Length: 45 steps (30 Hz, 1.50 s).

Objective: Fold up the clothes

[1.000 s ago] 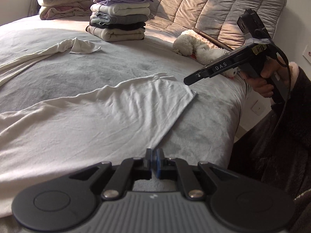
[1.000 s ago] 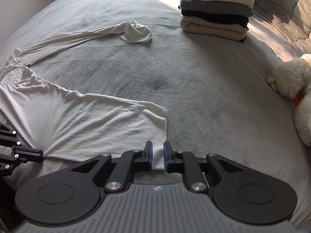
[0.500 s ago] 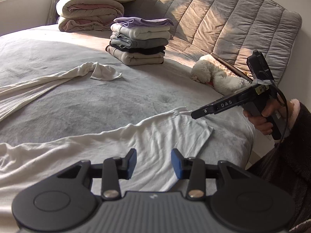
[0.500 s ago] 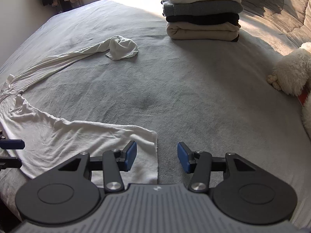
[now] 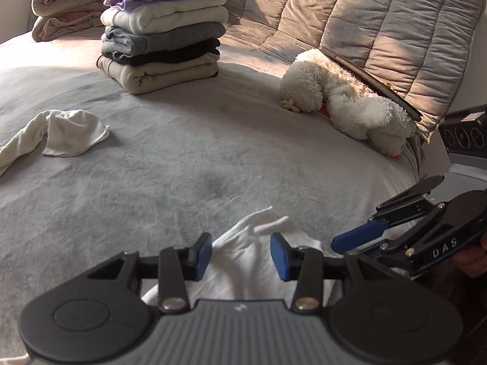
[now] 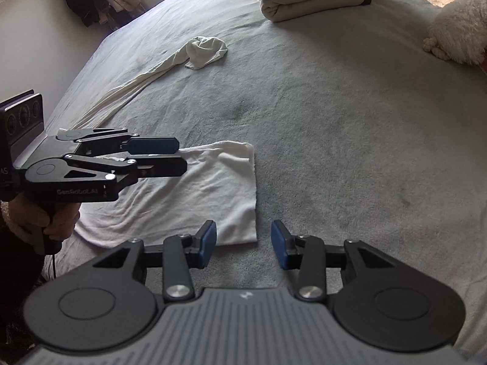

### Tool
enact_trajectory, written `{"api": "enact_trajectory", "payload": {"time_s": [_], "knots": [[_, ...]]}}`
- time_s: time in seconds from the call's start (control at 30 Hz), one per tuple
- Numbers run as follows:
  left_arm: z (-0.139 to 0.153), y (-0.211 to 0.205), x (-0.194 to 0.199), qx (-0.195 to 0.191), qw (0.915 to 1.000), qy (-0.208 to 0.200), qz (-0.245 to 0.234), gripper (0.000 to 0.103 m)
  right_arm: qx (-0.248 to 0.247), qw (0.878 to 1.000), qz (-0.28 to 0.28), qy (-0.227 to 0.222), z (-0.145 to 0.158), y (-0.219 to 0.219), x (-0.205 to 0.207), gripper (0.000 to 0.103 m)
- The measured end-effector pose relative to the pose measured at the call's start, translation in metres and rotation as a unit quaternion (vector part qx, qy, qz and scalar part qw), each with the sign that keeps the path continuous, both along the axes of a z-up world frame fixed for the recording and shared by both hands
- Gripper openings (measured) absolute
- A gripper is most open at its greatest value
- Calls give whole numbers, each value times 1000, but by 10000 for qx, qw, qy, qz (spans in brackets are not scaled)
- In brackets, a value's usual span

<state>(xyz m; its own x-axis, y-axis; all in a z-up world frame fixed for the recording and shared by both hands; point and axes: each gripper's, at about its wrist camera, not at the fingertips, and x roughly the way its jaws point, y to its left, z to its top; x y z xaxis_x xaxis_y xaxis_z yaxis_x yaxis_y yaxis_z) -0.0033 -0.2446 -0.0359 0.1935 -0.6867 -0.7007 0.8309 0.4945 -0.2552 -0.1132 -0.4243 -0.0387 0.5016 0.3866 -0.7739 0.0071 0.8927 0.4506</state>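
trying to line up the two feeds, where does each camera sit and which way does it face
Left wrist: on the left gripper, angled down across the bed toward the quilted headboard; right gripper enters at right.
Right wrist: on the right gripper, angled down across the bed toward the wall; left gripper and its hand show at left.
Shared: white garment, folded stack, plush toy, grey bedspread.

Both wrist views look steeply down, close over the bed (image 5: pixel 213 140). They share the white garment (image 6: pixel 194 200) at 6 o'clock and the folded stack (image 5: pixel 164 33) toward 12.
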Motion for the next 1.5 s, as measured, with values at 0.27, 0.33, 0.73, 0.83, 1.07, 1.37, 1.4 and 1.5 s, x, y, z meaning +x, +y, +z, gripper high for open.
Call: {"api": "enact_trajectory", "payload": {"time_s": [0.27,0.33,0.73,0.83,1.07,1.37,1.4,1.5], "knots": [[-16,-16,3,-287,9990,306,161,4,-143,9993,-125,-334,-5,3,-3,17],[-14,-17,-2,-367,9988,225,217,3,-200,9990,-64,-398,-4,4,-4,8],[4,-26,-25,-800,9967,-45,112,3,-132,9982,0,-579,33,-6,-40,1],[1,-30,-30,-862,9962,3,111,3,-313,9986,52,-414,28,-4,-40,1],[-18,-42,-37,-484,9987,-42,178,5,-718,9971,247,25,13,6,-30,5],[10,21,-35,-518,9931,-297,1013,45,-953,9947,108,-369,31,10,-18,45],[13,32,-35,-475,9919,-374,1120,47,-937,9947,113,-397,32,13,-15,45],[18,64,-34,-373,9873,-514,1454,52,-861,9951,118,-470,35,26,-3,45]]}}
